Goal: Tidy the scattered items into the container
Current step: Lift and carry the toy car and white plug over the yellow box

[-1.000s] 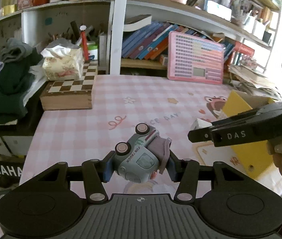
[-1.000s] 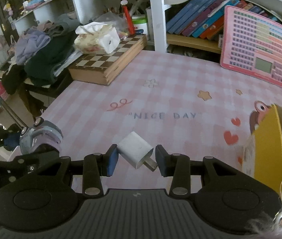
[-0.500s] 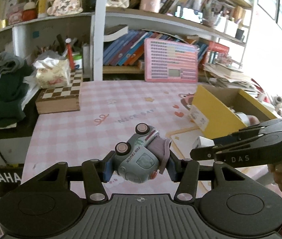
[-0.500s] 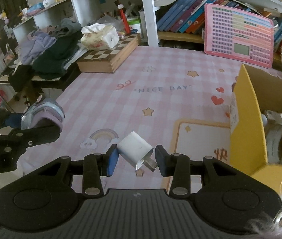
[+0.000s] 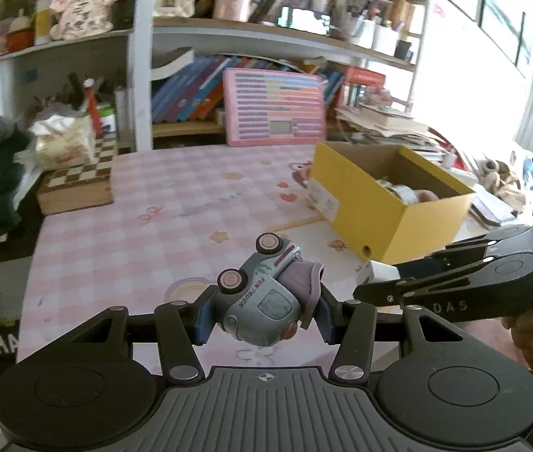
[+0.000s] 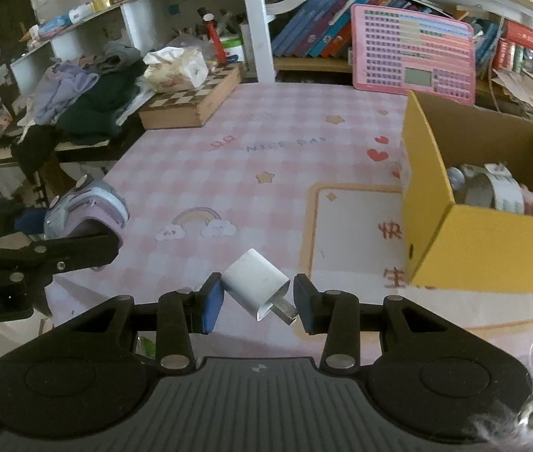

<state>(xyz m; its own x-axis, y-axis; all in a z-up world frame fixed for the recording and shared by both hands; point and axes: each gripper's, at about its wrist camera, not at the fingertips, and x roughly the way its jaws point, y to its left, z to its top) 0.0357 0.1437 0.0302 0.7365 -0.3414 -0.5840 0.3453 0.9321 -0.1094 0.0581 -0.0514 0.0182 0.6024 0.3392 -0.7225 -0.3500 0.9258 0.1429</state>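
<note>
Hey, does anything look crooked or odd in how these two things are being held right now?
Yes. The toy truck lies on its side in the left tool, wheels turned upward. The white charger plug sits cornerwise in the right tool, prongs slanting down. Both look firmly gripped.

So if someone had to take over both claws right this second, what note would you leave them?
Left claw: shut on the toy truck, held above the mat.
Right claw: shut on the white charger plug, also in the air.
Yellow box: on the table by the right claw, a tape roll and other bits already inside.
Left to do: carry both items over the box and release them.
</note>
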